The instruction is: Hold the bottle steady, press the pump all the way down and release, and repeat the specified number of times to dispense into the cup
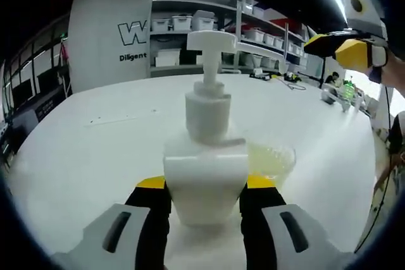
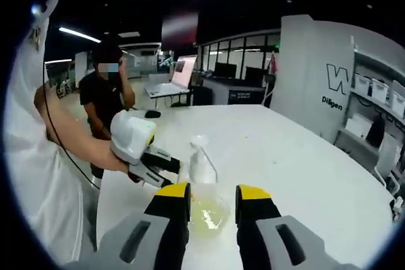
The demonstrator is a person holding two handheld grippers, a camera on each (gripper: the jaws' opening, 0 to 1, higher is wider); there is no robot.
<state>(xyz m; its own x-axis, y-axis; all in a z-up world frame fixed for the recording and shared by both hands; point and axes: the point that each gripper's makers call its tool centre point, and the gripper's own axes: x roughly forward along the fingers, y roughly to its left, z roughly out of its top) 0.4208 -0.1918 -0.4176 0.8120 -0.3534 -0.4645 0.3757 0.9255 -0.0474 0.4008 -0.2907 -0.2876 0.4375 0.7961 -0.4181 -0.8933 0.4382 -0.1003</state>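
Plainly, bottle (image 1: 205, 169) unlabelled — left gripper (image 1: 205, 191) clamps it; wall lettering (image 2: 336, 90) reads "Diligen".

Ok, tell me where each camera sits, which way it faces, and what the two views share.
Left gripper view: rides the left gripper, facing shelving across the white table; its jaws clamp the pump bottle; right gripper hovers upper right.
Right gripper view: rides the open right gripper, looking down toward the cup; a sleeve shows at left.
Shared: bottle, cup, table, left gripper.
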